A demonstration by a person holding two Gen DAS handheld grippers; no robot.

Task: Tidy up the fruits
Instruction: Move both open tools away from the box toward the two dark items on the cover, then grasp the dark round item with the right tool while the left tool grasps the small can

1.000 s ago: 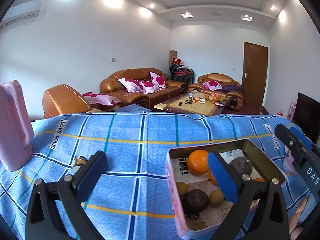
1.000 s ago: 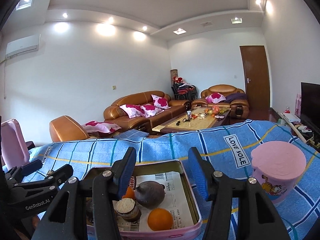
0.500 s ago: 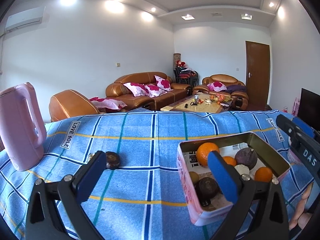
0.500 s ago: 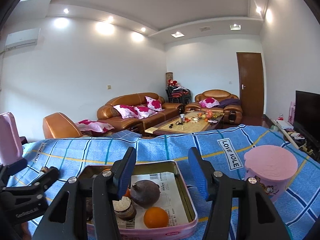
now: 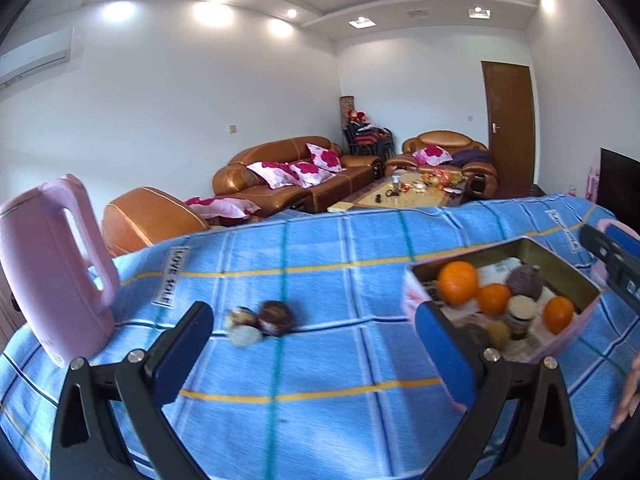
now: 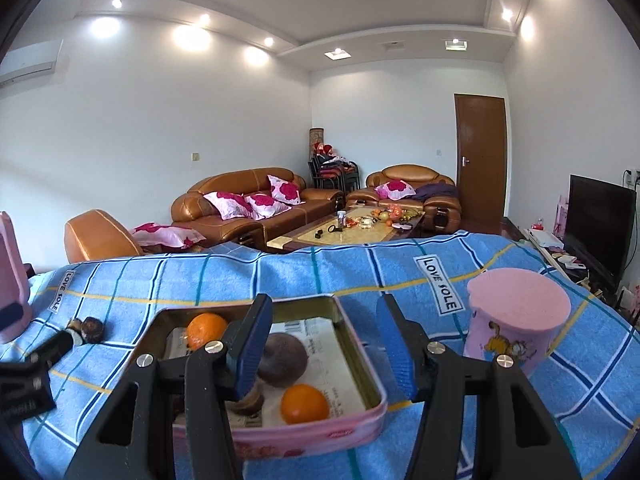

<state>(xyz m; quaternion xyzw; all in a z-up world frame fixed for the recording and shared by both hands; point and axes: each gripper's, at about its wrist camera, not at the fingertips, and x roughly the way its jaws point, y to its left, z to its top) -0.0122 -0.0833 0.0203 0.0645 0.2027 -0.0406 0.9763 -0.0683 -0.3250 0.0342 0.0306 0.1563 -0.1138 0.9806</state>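
Observation:
A pink tin tray [image 6: 312, 438] on the blue checked cloth holds oranges [image 6: 305, 404] and dark round fruits [image 6: 282, 359]; it also shows at the right of the left wrist view [image 5: 568, 332]. A dark fruit [image 5: 275, 317] and two small pieces [image 5: 244, 334] lie loose on the cloth left of the tray, also seen in the right wrist view [image 6: 91, 329]. My left gripper [image 5: 316, 346] is open and empty, near the loose fruit. My right gripper [image 6: 326, 346] is open and empty above the tray.
A pink jug [image 5: 52, 272] stands at the left of the table. A pink cylindrical container [image 6: 516, 326] stands right of the tray. Sofas [image 6: 248, 208], a coffee table [image 6: 348, 228], a door and a TV [image 6: 600, 220] are beyond the table's far edge.
The left gripper has swung left, away from the tray, bringing the loose dark fruit and the jug into its view. The right gripper has stayed above the tray.

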